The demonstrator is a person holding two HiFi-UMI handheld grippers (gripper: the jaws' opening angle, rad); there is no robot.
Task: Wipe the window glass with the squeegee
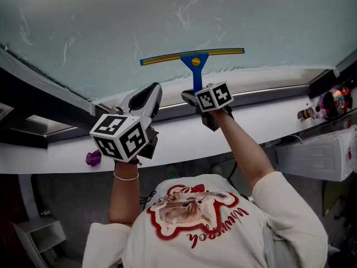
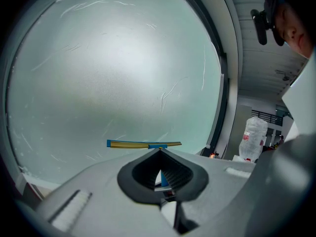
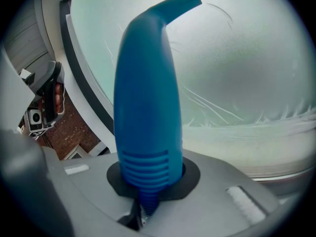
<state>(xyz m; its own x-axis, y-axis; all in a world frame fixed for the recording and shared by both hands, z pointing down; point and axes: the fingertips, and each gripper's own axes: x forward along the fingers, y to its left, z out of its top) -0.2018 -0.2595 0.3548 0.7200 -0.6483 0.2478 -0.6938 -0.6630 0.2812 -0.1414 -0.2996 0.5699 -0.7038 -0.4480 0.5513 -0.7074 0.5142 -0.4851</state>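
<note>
Pressing the blade evenly is what the step in hand calls for: the squeegee (image 1: 194, 60) is held by its blue handle (image 3: 145, 107) in the right tongs (image 1: 196, 96), which are clenched round the ribbed lower end, and the yellow-edged blade (image 1: 167, 58) is set level against the lower part of the window glass (image 1: 111, 27), just above the white sill (image 1: 262, 113). A good pass is judged to need the blade kept flat along its whole length, the handle tilted a little off the pane, and the stroke drawn in one steady line so that the thin streaks (image 1: 187, 13) scattered over the glass are taken off and not smeared. The left tongs (image 1: 146, 96) are closed tip to tip on nothing and are held up beside the right, apart from the squeegee; they are best kept clear of the blade's path. Whether the rubber edge is truly touching the pane cannot be made out from any view. In the right gripper view the blade is almost wholly cut off and the tong tips are covered by the handle. A small purple thing (image 1: 93, 158) on the sill is too small to be named.
</note>
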